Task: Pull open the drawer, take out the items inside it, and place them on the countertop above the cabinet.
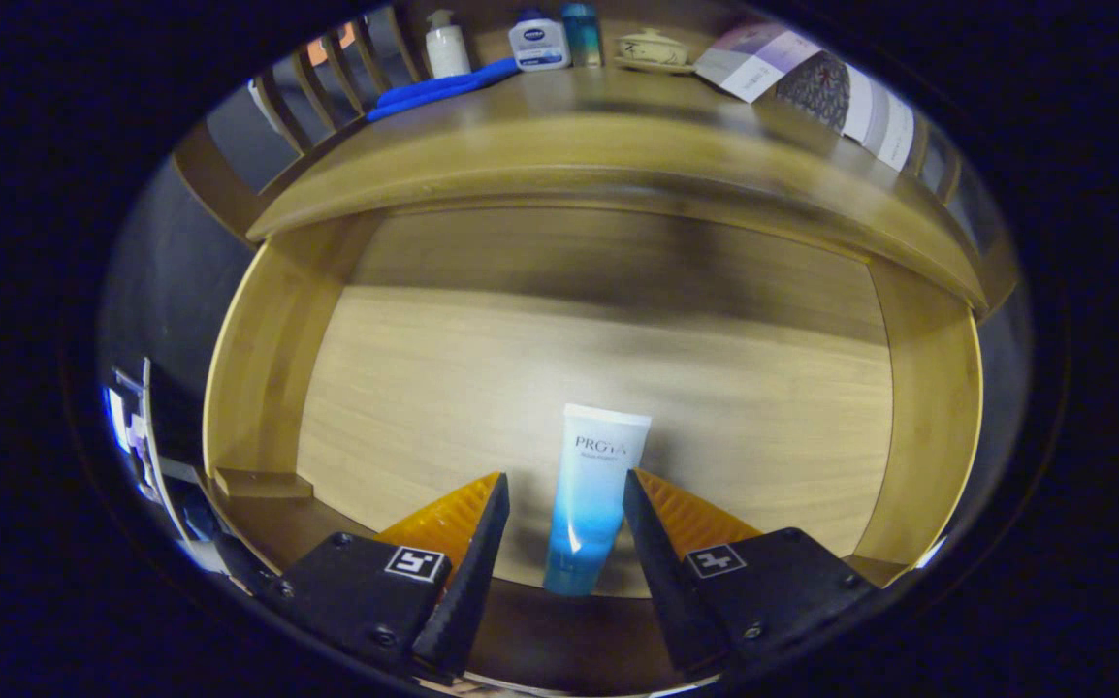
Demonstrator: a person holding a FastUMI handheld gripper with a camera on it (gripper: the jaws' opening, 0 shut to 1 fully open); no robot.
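Wooden cabinet fills your view: the drawer (pixel 259 388) is pulled out, its pale wood floor bare except for one item, and the countertop (pixel 618 145) curves across above it.

Item in drawer: a white-to-blue tube (pixel 591 494), lying on the drawer floor close to the front wall, its blue end pointing toward you and its white end toward the back.

Your gripper (pixel 566 490) hangs over the front of the drawer, pointing down into it. Its fingers stand apart, wide enough to straddle the tube, which lies between the tips. There is a visible gap on the left side; on the right the finger edge sits just beside the tube, and you cannot tell whether it touches. Nothing is clamped.

On the countertop, along the back: a white pump bottle (pixel 446 45), a blue cloth (pixel 443 87) lying beside it, a white-and-blue bottle (pixel 538 43), a teal bottle (pixel 581 33), a small lidded ceramic dish (pixel 655 50), and a patterned booklet (pixel 812 87) off to the right.
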